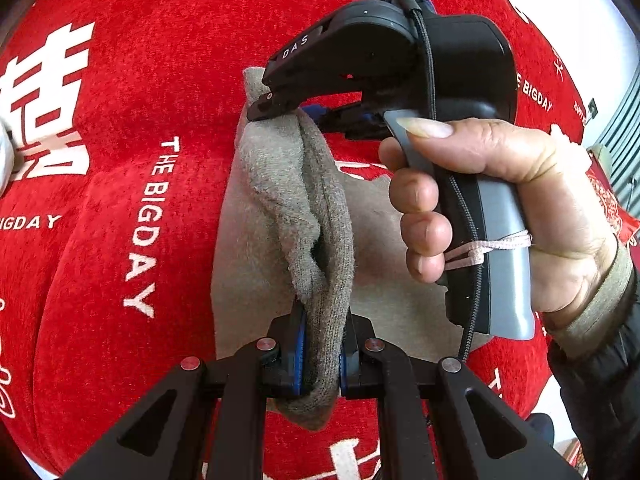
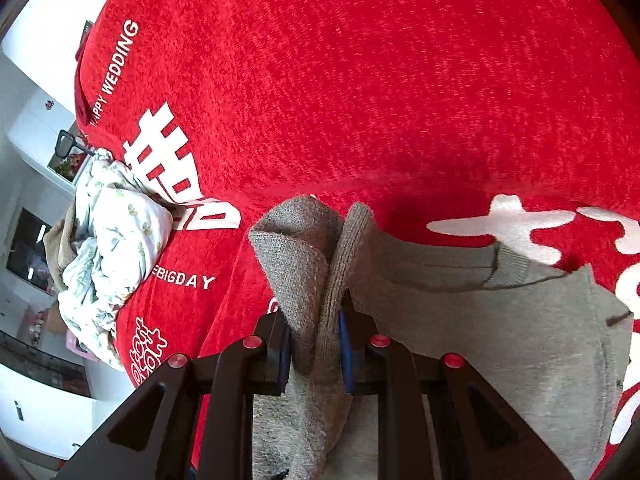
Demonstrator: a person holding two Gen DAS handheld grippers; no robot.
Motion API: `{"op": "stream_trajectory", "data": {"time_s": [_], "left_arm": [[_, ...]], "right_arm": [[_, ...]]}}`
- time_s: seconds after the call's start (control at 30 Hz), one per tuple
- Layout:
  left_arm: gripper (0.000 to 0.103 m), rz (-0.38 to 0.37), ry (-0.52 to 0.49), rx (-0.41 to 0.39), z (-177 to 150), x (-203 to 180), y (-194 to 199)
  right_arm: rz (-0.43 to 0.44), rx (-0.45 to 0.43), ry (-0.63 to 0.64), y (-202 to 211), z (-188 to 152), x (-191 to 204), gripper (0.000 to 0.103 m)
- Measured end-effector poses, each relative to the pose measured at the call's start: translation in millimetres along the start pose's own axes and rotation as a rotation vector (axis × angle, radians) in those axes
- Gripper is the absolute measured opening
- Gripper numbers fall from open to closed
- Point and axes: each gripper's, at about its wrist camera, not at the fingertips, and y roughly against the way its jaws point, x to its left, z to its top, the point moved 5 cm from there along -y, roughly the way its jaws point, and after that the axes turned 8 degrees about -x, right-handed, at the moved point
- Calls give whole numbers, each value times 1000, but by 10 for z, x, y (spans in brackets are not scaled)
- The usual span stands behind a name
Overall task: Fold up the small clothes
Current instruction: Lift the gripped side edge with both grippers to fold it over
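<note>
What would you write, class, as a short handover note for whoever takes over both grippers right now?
Left gripper: shut on the grey-brown garment's edge.
Right gripper: shut on another bunch of the same garment; a person's hand holds it.
The garment is partly lifted off the red cloth, the rest spread flat.
Done: both grips taken. Left: lay the fold over and flatten it.
A crumpled floral garment waits at the cloth's edge.

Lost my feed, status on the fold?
Left tongs, right tongs both shut on grey knitted garment. Edge lifted off red cloth. Nothing blocking.
</note>
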Motion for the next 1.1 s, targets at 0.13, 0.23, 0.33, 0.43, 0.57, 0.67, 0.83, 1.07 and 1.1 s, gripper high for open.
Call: {"op": "stream_trajectory", "data": {"time_s": [0.13,0.23,0.33,0.43,0.57,0.67,0.83,1.07,1.1], "left_arm": [[13,-6,-19,10,-2,-135,-61],[13,0,-52,15,-21,-252,-108],[13,-3,-64,21,-37,-339,-145],[13,0,-76,31,-59,-414,-189],[13,12,-98,37,-77,-534,-237],[13,30,-124,39,-103,-637,-277],[13,41,-171,51,-152,-857,-367],[13,36,-234,61,-238,-1159,-452],[13,34,-236,65,-243,-1175,-474]], "right_arm": [[3,-18,4,105,9,-108,21],[1,-26,-9,184,13,-227,21],[0,-35,-25,256,8,-346,21],[1,-40,-36,304,-2,-437,21],[2,-47,-42,367,-9,-536,21],[4,-55,-37,439,-7,-597,21],[13,-72,-35,575,-21,-722,21],[5,-92,-42,765,-68,-981,21],[6,-93,-45,781,-75,-1014,21]]}}
